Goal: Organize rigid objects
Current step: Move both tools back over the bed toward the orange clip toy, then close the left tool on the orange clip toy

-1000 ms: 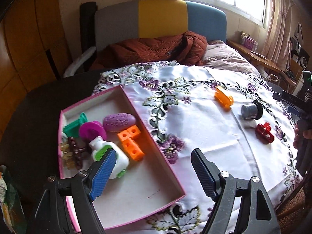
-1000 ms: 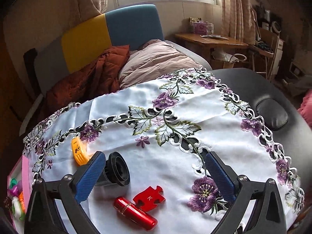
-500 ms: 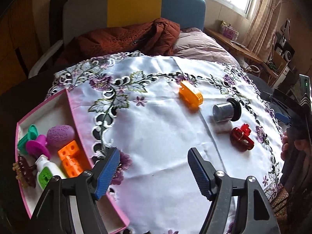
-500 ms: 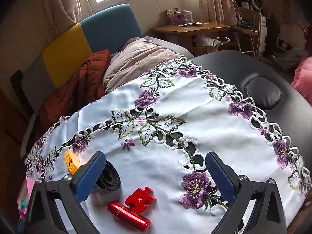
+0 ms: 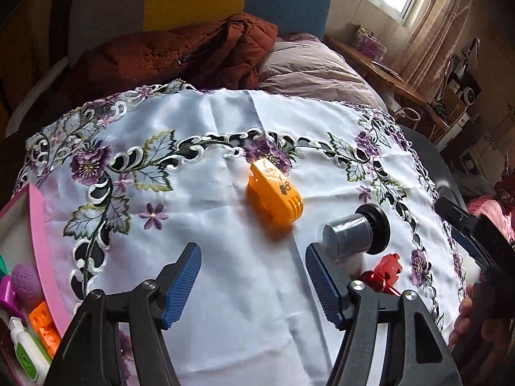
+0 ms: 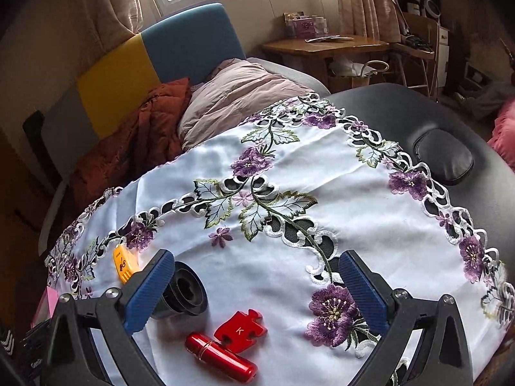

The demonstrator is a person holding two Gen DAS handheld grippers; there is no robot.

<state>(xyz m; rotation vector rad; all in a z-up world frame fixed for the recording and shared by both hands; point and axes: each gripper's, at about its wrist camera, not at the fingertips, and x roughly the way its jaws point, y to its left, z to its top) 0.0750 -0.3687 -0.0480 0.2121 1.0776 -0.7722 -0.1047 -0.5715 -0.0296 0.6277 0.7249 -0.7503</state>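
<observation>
- Left wrist view: the left gripper (image 5: pixel 252 284) hangs over bare white embroidered tablecloth (image 5: pixel 225 225), its jaws fairly wide but closing, with nothing between the blue pads.
- Just beyond it lies the orange toy piece (image 5: pixel 274 197); to the right of that a grey cylinder with a black cap (image 5: pixel 354 236) lies on its side, just beside the gripper's right finger.
- Nearer, a red puzzle piece (image 5: pixel 390 265) and a red tube (image 5: pixel 375 281) show partly behind that finger.
- At the far left edge is the pink-rimmed tray (image 5: pixel 42 241) — in it a purple oval, an orange block and a white bottle.
- Right wrist view: the right gripper (image 6: pixel 257 288) is wide apart and empty over the cloth.
- The capped cylinder (image 6: pixel 185 292) sits just behind its left finger; the puzzle piece (image 6: pixel 241 328), marked K, touches the tube (image 6: pixel 222 357) near the bottom — the orange piece (image 6: pixel 124 263) lies further left.
</observation>
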